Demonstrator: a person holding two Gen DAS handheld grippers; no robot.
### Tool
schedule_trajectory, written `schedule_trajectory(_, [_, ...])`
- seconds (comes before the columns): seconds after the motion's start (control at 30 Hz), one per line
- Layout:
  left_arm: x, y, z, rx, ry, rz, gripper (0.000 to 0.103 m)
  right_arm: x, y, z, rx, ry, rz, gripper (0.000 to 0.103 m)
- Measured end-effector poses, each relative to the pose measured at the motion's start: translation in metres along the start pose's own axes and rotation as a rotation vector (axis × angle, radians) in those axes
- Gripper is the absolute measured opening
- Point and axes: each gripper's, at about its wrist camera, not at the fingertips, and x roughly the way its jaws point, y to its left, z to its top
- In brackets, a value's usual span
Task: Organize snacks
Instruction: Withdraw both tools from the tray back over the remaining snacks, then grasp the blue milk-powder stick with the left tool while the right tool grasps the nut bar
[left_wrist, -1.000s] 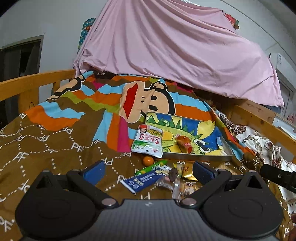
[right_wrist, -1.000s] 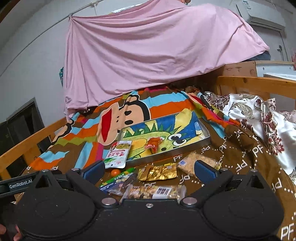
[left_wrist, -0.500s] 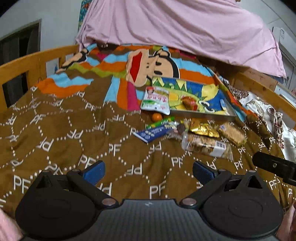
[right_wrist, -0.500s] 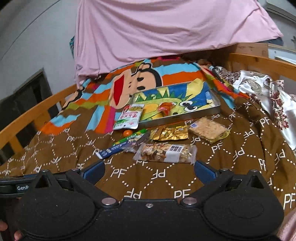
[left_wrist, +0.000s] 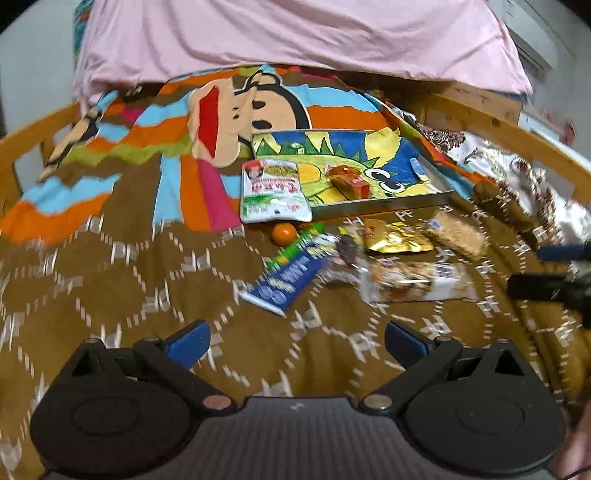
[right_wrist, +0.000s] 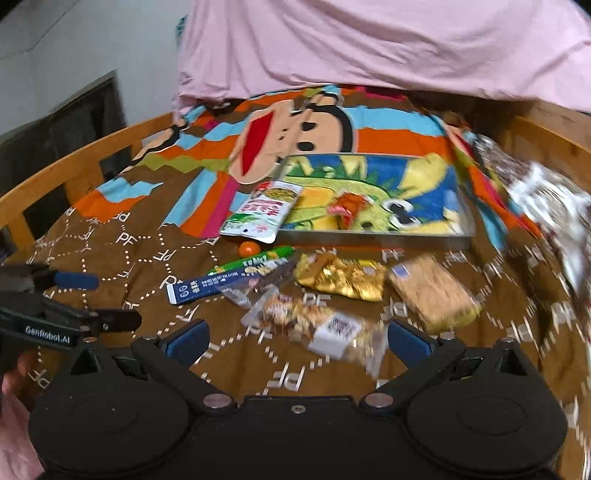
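A dinosaur-print tray (left_wrist: 417, 204) (right_wrist: 373, 236) lies on the blanket with an orange-red packet (left_wrist: 349, 180) (right_wrist: 349, 206) in it and a white-green pouch (left_wrist: 273, 190) (right_wrist: 258, 216) leaning on its left edge. In front lie a small orange ball (left_wrist: 283, 233), a green stick (right_wrist: 255, 260), a blue packet (left_wrist: 288, 282) (right_wrist: 207, 288), a gold pack (left_wrist: 395, 240) (right_wrist: 343, 277), a cracker pack (left_wrist: 456, 236) (right_wrist: 430, 290) and a nut bar (left_wrist: 413, 282) (right_wrist: 317, 323). My left gripper (left_wrist: 295, 339) is open and empty, short of the blue packet. My right gripper (right_wrist: 295, 338) is open over the nut bar.
Wooden bed rails (left_wrist: 509, 129) (right_wrist: 74, 166) run along both sides. A pink sheet (left_wrist: 295, 37) hangs at the back. A patterned pillow (right_wrist: 546, 199) lies at the right. The left gripper shows at the left of the right wrist view (right_wrist: 74, 314).
Both grippers have tilted down and moved forward towards the snacks, which now look larger and closer. The nut bar now lies between the right gripper's fingers. Nothing was taken hold of.
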Motion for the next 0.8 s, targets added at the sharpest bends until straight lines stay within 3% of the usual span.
schedule_trajectory(0.17, [0.037, 0.013, 0.015, 0.04, -0.002, -0.04, 0.103, 0.039, -0.012, 0.016, -0.107, 0.023, 0.069, 0.102])
schedule_trajectory(0.4, [0.081, 0.012, 0.017, 0.199, -0.004, -0.123, 0.103, 0.087, 0.0, 0.015, -0.418, 0.13, 0.137, 0.102])
schedule_trajectory(0.63, [0.106, 0.001, 0.022, 0.397, 0.004, -0.219, 0.102, 0.117, -0.021, 0.006, -0.403, 0.241, 0.175, 0.101])
schedule_trajectory(0.73, [0.12, 0.009, 0.029, 0.361, 0.054, -0.274, 0.101, 0.123, -0.025, 0.005, -0.384, 0.256, 0.173, 0.1])
schedule_trajectory(0.8, [0.13, 0.021, 0.035, 0.266, 0.11, -0.327, 0.099, 0.126, -0.025, 0.004, -0.361, 0.262, 0.182, 0.1])
